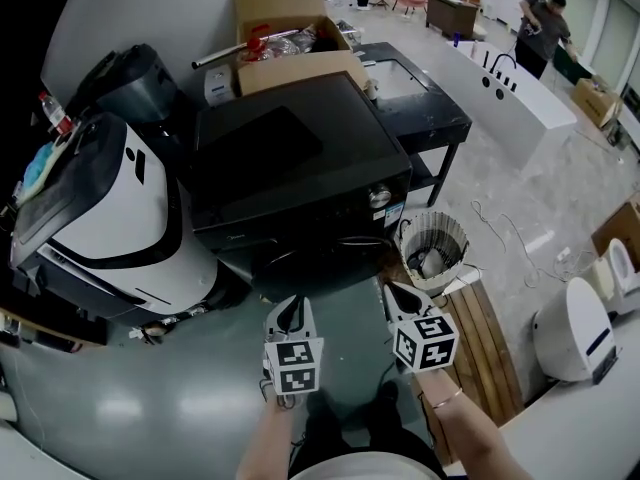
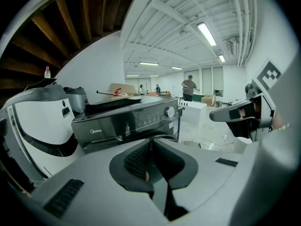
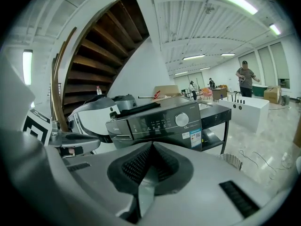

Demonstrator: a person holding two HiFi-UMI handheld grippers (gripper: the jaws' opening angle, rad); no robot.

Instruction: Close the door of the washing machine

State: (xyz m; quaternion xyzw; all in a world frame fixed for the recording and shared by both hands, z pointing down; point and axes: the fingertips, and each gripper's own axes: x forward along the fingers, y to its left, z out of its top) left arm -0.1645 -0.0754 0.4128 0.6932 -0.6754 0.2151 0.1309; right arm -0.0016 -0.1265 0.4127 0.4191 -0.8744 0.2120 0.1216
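The black front-loading washing machine (image 1: 300,158) stands in the middle, with its control panel and knob (image 1: 378,197) facing me. Its dark front below the panel (image 1: 300,258) is seen steeply, and I cannot tell how the door sits. Both grippers hang side by side in front of it, a little apart from its face. My left gripper (image 1: 289,308) has its jaws together with nothing between them (image 2: 153,145). My right gripper (image 1: 395,290) is likewise shut and empty (image 3: 151,147). Both gripper views look over the closed jaws at the machine's panel (image 2: 131,124) (image 3: 160,121).
A white and black rounded machine (image 1: 110,218) stands close on the left. Behind are a cardboard box (image 1: 285,28) and a black table (image 1: 420,118). A ribbed white basket (image 1: 433,248), a slatted wooden bench (image 1: 485,348) and a white device (image 1: 575,328) are on the right. A person (image 1: 540,28) stands far back.
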